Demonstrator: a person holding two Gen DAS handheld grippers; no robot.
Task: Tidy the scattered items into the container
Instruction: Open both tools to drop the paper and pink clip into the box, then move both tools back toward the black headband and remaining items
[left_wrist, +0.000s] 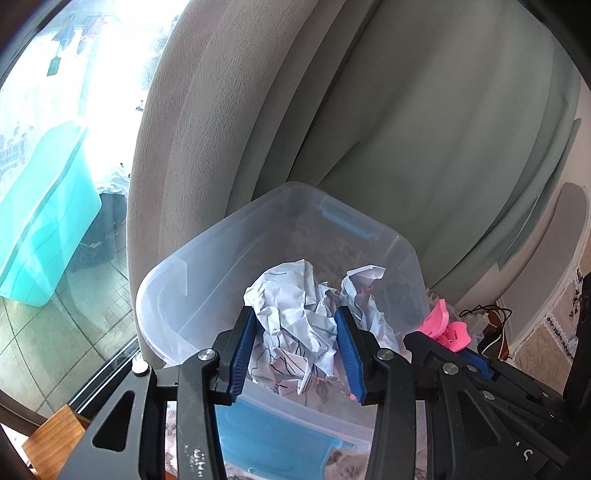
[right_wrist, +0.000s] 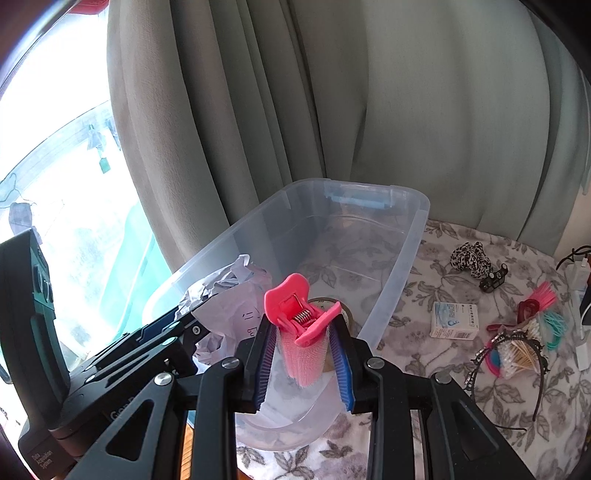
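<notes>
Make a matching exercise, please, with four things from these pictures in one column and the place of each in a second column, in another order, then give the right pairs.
Things:
1. crumpled paper
2. pink hair clip
3. small white box
4. leopard-print scrunchie

Places:
A. on the flowered cloth, near the curtain
B. between the pads of the left gripper, above the clear bin
C. flat on the flowered cloth, right of the bin
D. held in the right gripper

Pairs: 1-B, 2-D, 3-C, 4-A
</notes>
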